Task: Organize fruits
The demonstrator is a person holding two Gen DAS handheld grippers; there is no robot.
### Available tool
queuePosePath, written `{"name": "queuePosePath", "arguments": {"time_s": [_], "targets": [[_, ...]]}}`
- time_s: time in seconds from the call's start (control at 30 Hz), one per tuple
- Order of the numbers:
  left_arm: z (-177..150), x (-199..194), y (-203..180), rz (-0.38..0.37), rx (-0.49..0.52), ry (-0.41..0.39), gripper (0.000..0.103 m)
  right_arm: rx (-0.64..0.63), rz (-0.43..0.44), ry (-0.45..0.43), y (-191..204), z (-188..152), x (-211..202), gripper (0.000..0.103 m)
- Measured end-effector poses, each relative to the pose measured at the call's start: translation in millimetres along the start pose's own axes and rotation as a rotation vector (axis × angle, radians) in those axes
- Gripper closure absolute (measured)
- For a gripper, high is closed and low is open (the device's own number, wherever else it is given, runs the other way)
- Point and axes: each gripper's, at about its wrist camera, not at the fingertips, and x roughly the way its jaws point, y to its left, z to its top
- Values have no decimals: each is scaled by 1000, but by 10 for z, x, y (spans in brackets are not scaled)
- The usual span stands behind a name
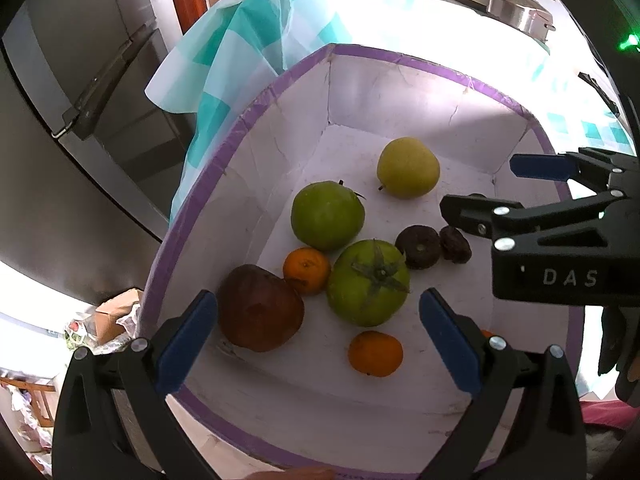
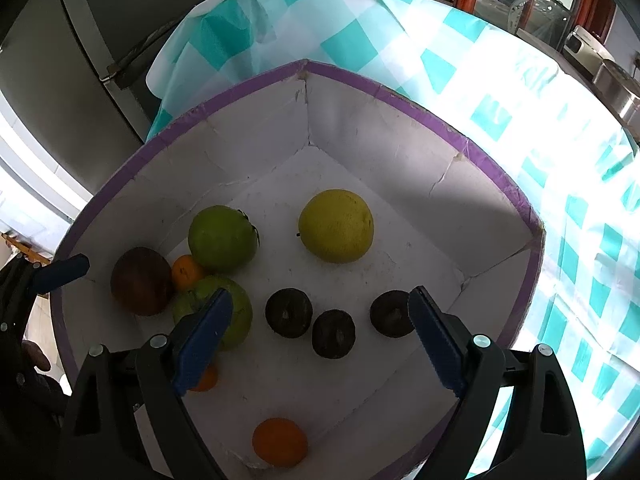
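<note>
A white box with a purple rim (image 1: 256,108) (image 2: 460,128) holds the fruit. Inside lie a yellow fruit (image 1: 408,168) (image 2: 336,226), two green fruits (image 1: 327,216) (image 1: 368,282) (image 2: 222,238), a dark red fruit (image 1: 260,308) (image 2: 142,280), small oranges (image 1: 306,270) (image 1: 375,354) (image 2: 280,442) and dark brown round fruits (image 1: 418,246) (image 2: 289,313) (image 2: 333,334). My left gripper (image 1: 318,344) is open and empty above the box's near side. My right gripper (image 2: 320,336) (image 1: 480,188) is open and empty over the brown fruits.
The box stands on a table with a teal and white checked cloth (image 2: 520,92) (image 1: 248,36). A grey fridge (image 1: 80,100) stands to the left. Metal cookers (image 1: 516,8) sit at the far right. Clutter and a cardboard box (image 1: 112,316) lie on the floor at left.
</note>
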Motion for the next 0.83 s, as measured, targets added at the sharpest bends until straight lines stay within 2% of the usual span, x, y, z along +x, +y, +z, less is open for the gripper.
{"name": "queuePosePath", "arguments": {"time_s": [0.37,0.43,0.5,0.57,0.63,0.73,0.8,0.83], "targets": [[10,68,9,39,-71,32,2,-22,40,-16,-32,74,9,16],[31,39,-4,58,-94,-2,2,-37,59,-28,-33,80,-27,16],[54,-91,-58,141,-121,-90,2,-46,84,-52,-64,68,-111,16],[130,-220,-159,187,-134,-117,2,-42,122,-112,-175,26,-320,16],[232,-384,-368,220,-125,-153,2,-25,164,-197,-400,-71,-621,16],[364,-657,-885,217,-102,-247,2,31,165,-298,-908,-308,-999,16],[422,-744,-1344,190,-60,-284,2,103,144,-326,-1317,-534,-1122,16],[433,-724,-1685,140,-4,-279,2,166,122,-334,-1633,-729,-1156,16]]}}
